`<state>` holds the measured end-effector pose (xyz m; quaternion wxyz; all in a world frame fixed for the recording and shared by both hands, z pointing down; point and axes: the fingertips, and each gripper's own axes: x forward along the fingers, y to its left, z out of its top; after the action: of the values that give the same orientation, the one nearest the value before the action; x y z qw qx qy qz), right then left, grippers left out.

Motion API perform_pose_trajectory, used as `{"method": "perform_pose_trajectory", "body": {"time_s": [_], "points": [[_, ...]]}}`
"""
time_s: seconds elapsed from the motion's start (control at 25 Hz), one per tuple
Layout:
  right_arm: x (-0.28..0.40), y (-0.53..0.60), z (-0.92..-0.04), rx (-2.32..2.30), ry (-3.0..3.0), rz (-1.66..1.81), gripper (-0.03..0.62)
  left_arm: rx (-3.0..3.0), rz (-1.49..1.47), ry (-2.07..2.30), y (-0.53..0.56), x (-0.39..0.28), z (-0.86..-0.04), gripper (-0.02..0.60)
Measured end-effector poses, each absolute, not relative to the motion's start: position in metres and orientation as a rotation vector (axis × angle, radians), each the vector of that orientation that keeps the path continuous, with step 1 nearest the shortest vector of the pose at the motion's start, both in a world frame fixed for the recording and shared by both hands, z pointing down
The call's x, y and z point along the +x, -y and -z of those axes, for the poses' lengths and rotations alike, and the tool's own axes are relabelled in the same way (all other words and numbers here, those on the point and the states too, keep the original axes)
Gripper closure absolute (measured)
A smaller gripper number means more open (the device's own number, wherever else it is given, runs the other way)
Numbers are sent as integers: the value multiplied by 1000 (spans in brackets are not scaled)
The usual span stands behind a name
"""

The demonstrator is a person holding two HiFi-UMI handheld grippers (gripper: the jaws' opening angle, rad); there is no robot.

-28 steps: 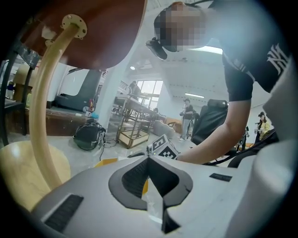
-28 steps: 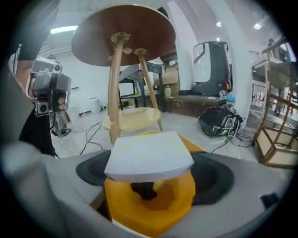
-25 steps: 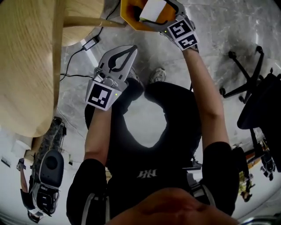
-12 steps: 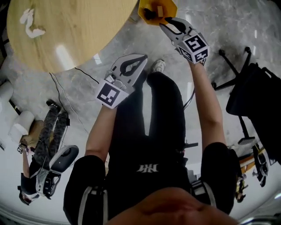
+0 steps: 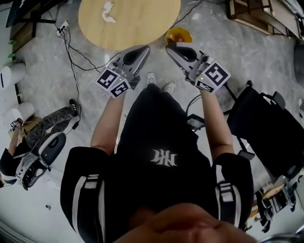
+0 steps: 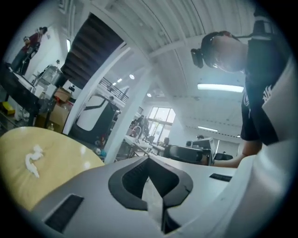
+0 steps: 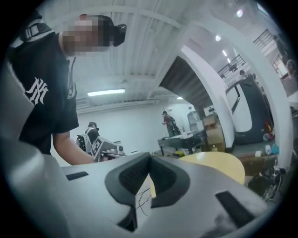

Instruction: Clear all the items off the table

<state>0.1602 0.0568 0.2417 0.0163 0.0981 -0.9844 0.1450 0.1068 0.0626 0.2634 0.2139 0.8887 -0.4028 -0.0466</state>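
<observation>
A round wooden table (image 5: 142,28) lies below me with a crumpled white scrap (image 5: 108,12) on its top. An orange bin (image 5: 178,35) stands on the floor by the table's edge. My left gripper (image 5: 144,48) and right gripper (image 5: 168,46) are held side by side in the air, pointing level toward the table. Both are shut with nothing between the jaws. The right jaws have just been closing. In the left gripper view the fingertips (image 6: 149,157) meet, and the table (image 6: 51,153) with the white scrap (image 6: 32,161) shows at left. The right gripper view shows closed tips (image 7: 150,155) and the table (image 7: 219,165).
A black office chair (image 5: 266,128) stands at right. Cables (image 5: 71,47) run over the grey floor left of the table. A seated person with equipment (image 5: 42,147) is at far left. Wooden racks (image 5: 256,14) fill the top right corner.
Both grippers have risen from low near the floor to well above the table. The right gripper left a white item in the orange bin and its jaws closed.
</observation>
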Motion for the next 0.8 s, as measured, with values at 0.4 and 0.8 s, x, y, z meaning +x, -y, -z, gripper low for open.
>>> {"method": "perform_pose_trajectory", "body": {"time_s": [0.4, 0.8], "points": [[73, -68, -133, 360, 3263, -226, 588, 2535, 74, 1378, -102, -14, -168, 572], [-66, -21, -200, 305, 3043, -234, 356, 2504, 10, 1427, -71, -143, -207, 571]]}}
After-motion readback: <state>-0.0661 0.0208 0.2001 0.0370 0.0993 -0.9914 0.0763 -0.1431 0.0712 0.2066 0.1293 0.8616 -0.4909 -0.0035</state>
